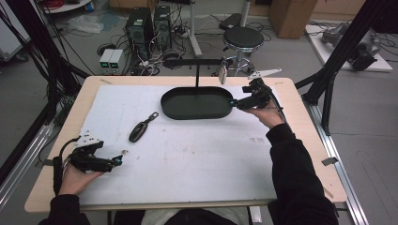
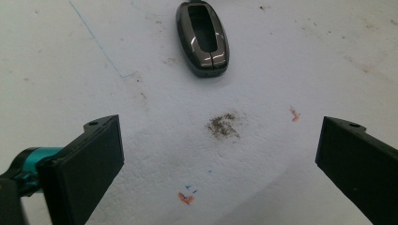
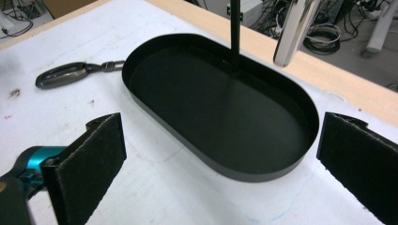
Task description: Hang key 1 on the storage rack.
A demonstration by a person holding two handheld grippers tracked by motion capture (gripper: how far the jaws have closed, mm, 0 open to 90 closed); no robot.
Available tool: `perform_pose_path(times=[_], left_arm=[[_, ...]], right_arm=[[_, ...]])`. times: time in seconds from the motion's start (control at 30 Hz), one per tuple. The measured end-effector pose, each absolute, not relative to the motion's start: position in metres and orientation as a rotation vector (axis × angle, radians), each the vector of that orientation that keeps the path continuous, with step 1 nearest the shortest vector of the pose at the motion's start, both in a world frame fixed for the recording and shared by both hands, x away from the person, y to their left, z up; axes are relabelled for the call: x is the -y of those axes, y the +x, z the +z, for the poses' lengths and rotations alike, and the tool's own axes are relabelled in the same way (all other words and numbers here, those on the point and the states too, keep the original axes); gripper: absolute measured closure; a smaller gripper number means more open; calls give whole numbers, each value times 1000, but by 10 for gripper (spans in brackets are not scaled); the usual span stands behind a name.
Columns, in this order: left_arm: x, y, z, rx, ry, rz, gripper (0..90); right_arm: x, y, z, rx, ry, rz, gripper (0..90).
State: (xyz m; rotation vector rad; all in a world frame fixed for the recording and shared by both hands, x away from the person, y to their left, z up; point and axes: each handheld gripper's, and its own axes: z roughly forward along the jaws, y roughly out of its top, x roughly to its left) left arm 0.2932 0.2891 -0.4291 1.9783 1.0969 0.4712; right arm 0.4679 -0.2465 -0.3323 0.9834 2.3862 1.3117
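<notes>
A dark oval key fob [image 1: 140, 130] [image 2: 202, 38] [image 3: 63, 74] with a metal clasp lies on the white sheet, left of centre. A black oval tray [image 1: 170, 108] [image 3: 291, 166] with an upright rod rising from its far side sits toward the back of the table. My left gripper [image 1: 120, 160] [image 2: 220, 164] rests low at the front left, open, nothing between its jaws, the fob a short way ahead of it. My right gripper [image 1: 231, 102] [image 3: 220, 159] hovers at the tray's right end, open and holding nothing.
The white sheet [image 1: 187, 159] covers most of the wooden table [image 1: 300, 140]. A shiny metal piece [image 1: 223, 72] [image 3: 293, 28] hangs off the rod's crossbar above the tray's far right. A stool, computer towers and cables stand on the floor beyond the table.
</notes>
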Motion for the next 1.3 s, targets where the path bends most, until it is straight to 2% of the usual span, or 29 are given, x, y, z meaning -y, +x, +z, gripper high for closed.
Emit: perform_pose_path(times=[0.6,1.3], left_arm=[[-290,294,-429,-1102,1964,470,18],[-289,293,-429,-1106,1967,471,18]], right_arm=[[254,438,-355,-2410,960,1292,9],[271,383,-381,-2387,976,1257,9]])
